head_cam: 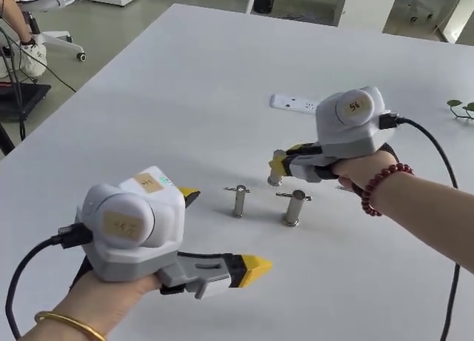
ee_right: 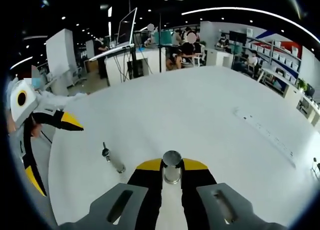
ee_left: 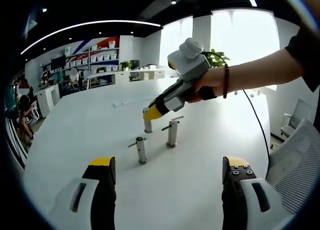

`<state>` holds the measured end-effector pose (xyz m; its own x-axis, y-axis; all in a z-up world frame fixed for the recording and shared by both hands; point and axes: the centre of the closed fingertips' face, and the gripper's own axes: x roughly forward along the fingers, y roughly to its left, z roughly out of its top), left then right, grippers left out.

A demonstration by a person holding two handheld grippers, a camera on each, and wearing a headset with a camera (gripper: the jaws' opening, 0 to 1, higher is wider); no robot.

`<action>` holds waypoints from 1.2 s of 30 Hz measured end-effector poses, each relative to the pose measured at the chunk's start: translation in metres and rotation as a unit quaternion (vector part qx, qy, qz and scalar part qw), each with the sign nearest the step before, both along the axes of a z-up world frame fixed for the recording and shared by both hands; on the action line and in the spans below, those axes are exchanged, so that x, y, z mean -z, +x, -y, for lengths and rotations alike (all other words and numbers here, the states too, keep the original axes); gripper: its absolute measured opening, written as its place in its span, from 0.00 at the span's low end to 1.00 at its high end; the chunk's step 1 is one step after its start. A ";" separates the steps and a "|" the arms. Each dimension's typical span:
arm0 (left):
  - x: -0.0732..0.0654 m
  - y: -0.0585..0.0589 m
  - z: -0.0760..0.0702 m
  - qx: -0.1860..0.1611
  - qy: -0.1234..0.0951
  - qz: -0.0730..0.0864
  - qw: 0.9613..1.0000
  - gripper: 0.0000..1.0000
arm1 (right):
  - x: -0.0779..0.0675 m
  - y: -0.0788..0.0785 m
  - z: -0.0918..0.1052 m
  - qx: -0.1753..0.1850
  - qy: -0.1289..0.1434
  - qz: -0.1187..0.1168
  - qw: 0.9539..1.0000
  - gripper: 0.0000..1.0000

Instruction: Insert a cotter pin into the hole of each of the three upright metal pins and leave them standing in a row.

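White matte worktable (head_cam: 185, 96); three short cylindrical steel pins with flanged bases stand upright on it, close together.

- Left steel pin (head_cam: 239, 202) (ee_left: 141, 151): upright, free of both grippers. A thin wire cotter pin (head_cam: 238, 188) crosses its top through the hole.
- Right steel pin (head_cam: 294, 210) (ee_left: 172, 134): upright, just beside the first. A second cotter pin (head_cam: 295, 196) sits through its head.
- Far steel pin (head_cam: 275, 176) (ee_left: 147, 122) (ee_right: 171, 166): upright, behind the other two, so the three form a shallow triangle and not a straight row.

Right gripper (head_cam: 278, 163) (ee_left: 153, 113) (ee_right: 172, 165), grey body with yellow-tipped black jaws, is in the hand with the red bead bracelet. The right gripper view shows its jaws clamped on either side of the far steel pin just below the head. The jaw tips cover the hole area, so whether this pin carries a cotter pin cannot be told.

Left gripper (head_cam: 224, 230) (ee_left: 169, 164), same make, is in the hand with the gold bangle. It hangs above the near table edge, well apart from the pins, with its jaws spread wide and nothing between them.

A white power strip (head_cam: 292, 102) lies flat on the table beyond the right gripper.
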<state>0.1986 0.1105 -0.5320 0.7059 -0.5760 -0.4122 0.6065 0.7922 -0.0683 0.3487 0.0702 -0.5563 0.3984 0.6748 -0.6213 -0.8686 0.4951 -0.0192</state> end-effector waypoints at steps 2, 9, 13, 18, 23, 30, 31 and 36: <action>-0.001 -0.001 0.002 0.004 -0.002 0.001 1.000 0.90 | 0.001 -0.001 0.011 0.004 -0.003 0.000 1.000 0.08; 0.001 -0.005 0.004 0.013 0.007 -0.003 1.000 0.94 | 0.000 -0.009 0.045 0.023 -0.012 -0.004 1.000 0.08; -0.003 -0.008 0.005 0.014 0.002 0.002 1.000 0.97 | 0.000 -0.016 0.062 0.032 -0.018 -0.003 0.999 0.08; -0.004 -0.011 0.007 0.017 0.004 0.001 1.000 0.99 | -0.002 -0.022 0.080 0.039 -0.024 -0.003 0.999 0.08; -0.007 -0.015 0.006 0.017 0.008 0.003 1.000 0.99 | -0.007 -0.031 0.094 0.036 -0.037 0.007 0.999 0.08; -0.007 -0.023 0.001 0.018 0.016 -0.001 1.000 0.99 | -0.012 -0.055 0.101 0.023 -0.046 0.017 0.999 0.08; -0.006 -0.024 0.000 0.017 0.016 -0.003 1.000 0.99 | -0.012 -0.058 0.102 0.019 -0.048 0.018 0.998 0.08; -0.011 -0.030 -0.004 0.008 0.013 0.001 1.000 0.99 | -0.011 -0.075 0.102 0.005 -0.049 0.016 0.999 0.08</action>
